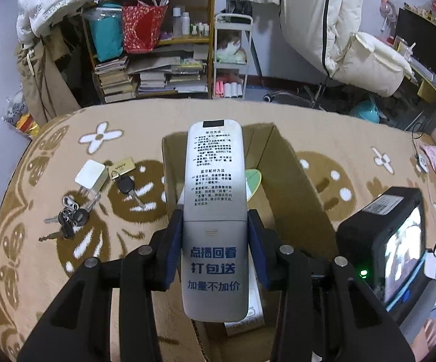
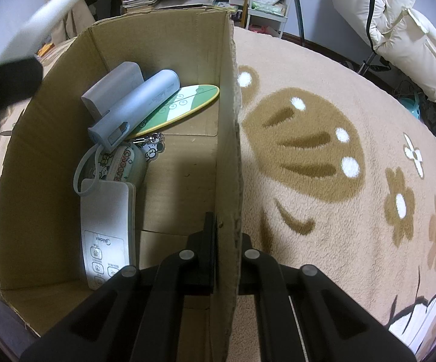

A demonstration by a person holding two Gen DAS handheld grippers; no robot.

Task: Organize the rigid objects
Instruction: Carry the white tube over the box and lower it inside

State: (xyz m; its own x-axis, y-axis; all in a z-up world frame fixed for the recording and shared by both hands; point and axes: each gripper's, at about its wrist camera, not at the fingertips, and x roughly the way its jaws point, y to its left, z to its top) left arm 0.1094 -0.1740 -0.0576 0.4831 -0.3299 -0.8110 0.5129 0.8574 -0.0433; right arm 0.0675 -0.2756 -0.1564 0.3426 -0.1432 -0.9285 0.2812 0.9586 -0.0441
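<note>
My left gripper (image 1: 216, 235) is shut on a long white remote control (image 1: 215, 199), held back side up above the open cardboard box (image 1: 281, 163). My right gripper (image 2: 225, 241) is shut on the box's right wall (image 2: 227, 138), one finger inside and one outside. Inside the box lie a white Midea remote (image 2: 106, 226), a grey power bank (image 2: 136, 105), a grey block (image 2: 112, 87), a green-and-white oval remote (image 2: 187, 102) and a small tin with key charms (image 2: 127, 163). The held remote shows blurred at the upper left of the right wrist view (image 2: 52, 21).
On the beige patterned blanket (image 1: 354, 138) left of the box lie a white charger cube (image 1: 90, 174), a brass padlock with a key (image 1: 123, 169) and a bunch of keys (image 1: 67, 220). The right gripper's camera body (image 1: 393, 247) stands right of the box. Shelves and a chair stand beyond.
</note>
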